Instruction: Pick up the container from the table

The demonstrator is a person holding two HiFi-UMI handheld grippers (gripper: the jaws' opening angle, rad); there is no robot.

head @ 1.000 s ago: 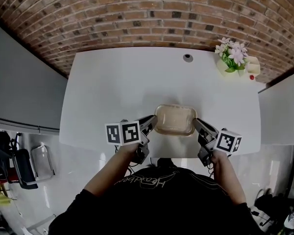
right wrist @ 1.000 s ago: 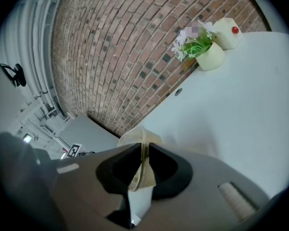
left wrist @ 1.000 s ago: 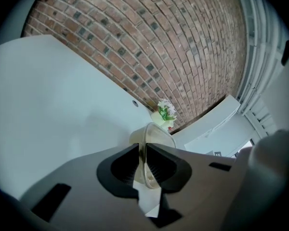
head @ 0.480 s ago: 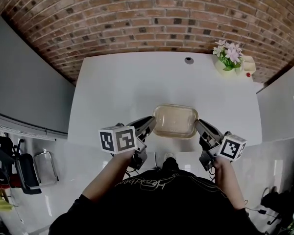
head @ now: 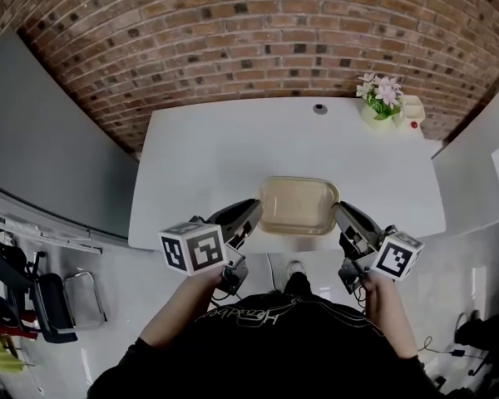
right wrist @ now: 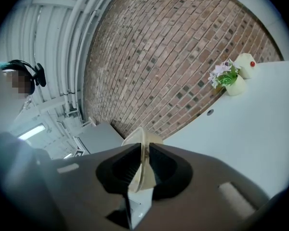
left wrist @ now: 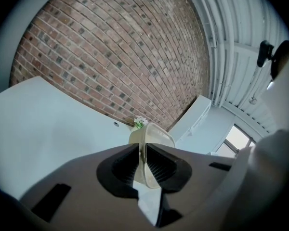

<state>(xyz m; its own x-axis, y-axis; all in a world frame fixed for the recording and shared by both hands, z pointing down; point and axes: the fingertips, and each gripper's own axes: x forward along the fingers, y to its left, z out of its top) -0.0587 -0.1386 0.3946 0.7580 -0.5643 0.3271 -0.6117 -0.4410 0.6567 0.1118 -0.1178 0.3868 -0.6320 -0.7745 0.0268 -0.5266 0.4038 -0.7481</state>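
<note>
A shallow beige plastic container (head: 297,205) hangs in the air above the near edge of the white table (head: 208,165). My left gripper (head: 254,210) is shut on its left rim, and my right gripper (head: 337,212) is shut on its right rim. In the left gripper view the container's thin rim (left wrist: 143,148) stands pinched between the black ribbed pads (left wrist: 160,166). The right gripper view has the same rim (right wrist: 143,158) clamped between that gripper's pads (right wrist: 126,170), with the container seen edge-on.
A pot of pink flowers (head: 377,100) and a small cream jar (head: 411,110) stand at the table's far right corner, near a round cable hole (head: 319,108). A brick wall (head: 249,40) runs behind the table. Grey panels flank it left and right.
Both grippers have risen together with the container held between them, so it now stands clear of the tabletop. The head view has shifted, showing more of the wall.
</note>
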